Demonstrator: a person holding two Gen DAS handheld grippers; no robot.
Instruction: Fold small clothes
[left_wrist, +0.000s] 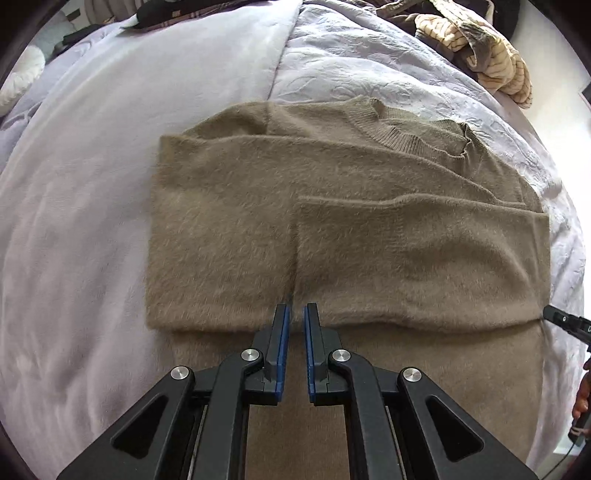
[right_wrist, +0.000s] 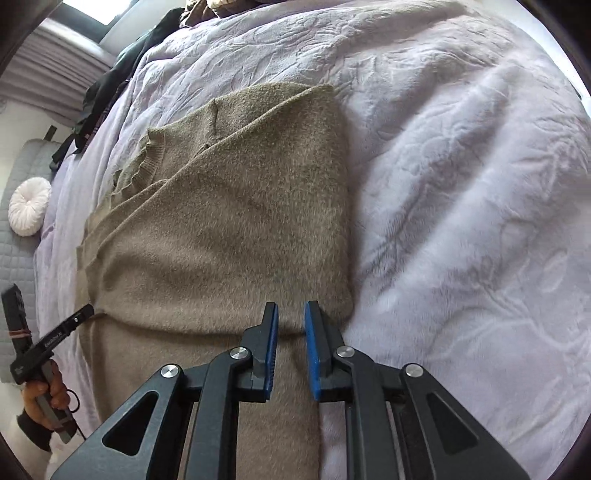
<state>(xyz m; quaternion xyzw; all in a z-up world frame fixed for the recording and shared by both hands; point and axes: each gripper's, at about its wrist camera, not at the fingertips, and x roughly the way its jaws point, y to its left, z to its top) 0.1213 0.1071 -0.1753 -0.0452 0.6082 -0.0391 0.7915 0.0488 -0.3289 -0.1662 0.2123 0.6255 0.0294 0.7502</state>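
Note:
A tan fuzzy sweater (left_wrist: 332, 221) (right_wrist: 229, 229) lies flat on the bed, collar at the far end, both sleeves folded across its front. A folded edge crosses it near my grippers, and more sweater runs on below them. My left gripper (left_wrist: 296, 308) hovers over the middle of that edge, shut, with no cloth seen between the blue pads. My right gripper (right_wrist: 290, 306) hangs over the sweater's right end of the edge, its jaws slightly apart, nothing pinched. Each gripper's tip shows in the other view: right gripper (left_wrist: 565, 323), left gripper (right_wrist: 79, 317), held by a hand (right_wrist: 44, 395).
A lilac embossed bedspread (left_wrist: 92, 184) (right_wrist: 461, 184) covers the bed all around. A heap of brown and cream clothes (left_wrist: 491, 55) lies at the far right, dark clothes (right_wrist: 110, 81) at the far left. A white round cushion (right_wrist: 29, 206) rests on a grey quilted mat (right_wrist: 18, 266).

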